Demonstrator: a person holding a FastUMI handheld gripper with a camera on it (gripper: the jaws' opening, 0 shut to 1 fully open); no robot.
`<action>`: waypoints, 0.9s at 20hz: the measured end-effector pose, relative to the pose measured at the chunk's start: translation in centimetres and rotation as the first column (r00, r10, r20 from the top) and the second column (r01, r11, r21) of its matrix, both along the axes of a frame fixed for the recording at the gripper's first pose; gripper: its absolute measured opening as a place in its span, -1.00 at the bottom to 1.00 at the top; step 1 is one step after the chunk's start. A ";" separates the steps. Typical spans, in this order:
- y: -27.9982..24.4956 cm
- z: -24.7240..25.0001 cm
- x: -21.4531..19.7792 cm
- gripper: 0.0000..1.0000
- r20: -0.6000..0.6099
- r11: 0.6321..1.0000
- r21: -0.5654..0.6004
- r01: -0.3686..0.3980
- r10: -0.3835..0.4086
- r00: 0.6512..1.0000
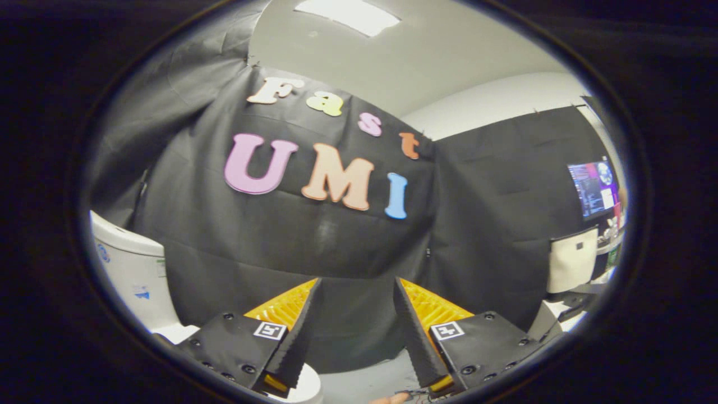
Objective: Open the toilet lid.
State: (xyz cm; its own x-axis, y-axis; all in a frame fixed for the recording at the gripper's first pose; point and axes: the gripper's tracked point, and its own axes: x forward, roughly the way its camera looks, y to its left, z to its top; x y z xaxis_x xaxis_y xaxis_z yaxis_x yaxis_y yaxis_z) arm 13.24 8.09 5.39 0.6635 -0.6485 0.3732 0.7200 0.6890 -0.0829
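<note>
Gripper view: tool point(357, 297) level, fingers apart, empty.

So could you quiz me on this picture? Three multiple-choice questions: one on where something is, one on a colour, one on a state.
1. Where is the toilet?
A. between the fingers
B. off to the left of the fingers, against the black cloth wall
C. beside the screen

2. What colour are the ribbed pads behind the fingers?
A. yellow-orange
B. green
C. white

3. How is the hand-held gripper?
A. shut on the lid
B. shut on nothing
C. open, holding nothing

Answers:
1 B: the white toilet sits left of the fingers.
2 A: both pads show yellow-orange.
3 C: a wide gap shows cloth between the fingers.
</note>
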 end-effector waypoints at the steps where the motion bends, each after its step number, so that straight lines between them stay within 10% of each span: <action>1: 0.2 -0.2 -0.1 0.61 0.007 1.000 0.015 -0.005 0.005 1.000; 18: 5.1 -5.6 -1.6 0.55 0.061 0.971 0.237 -0.017 0.003 0.998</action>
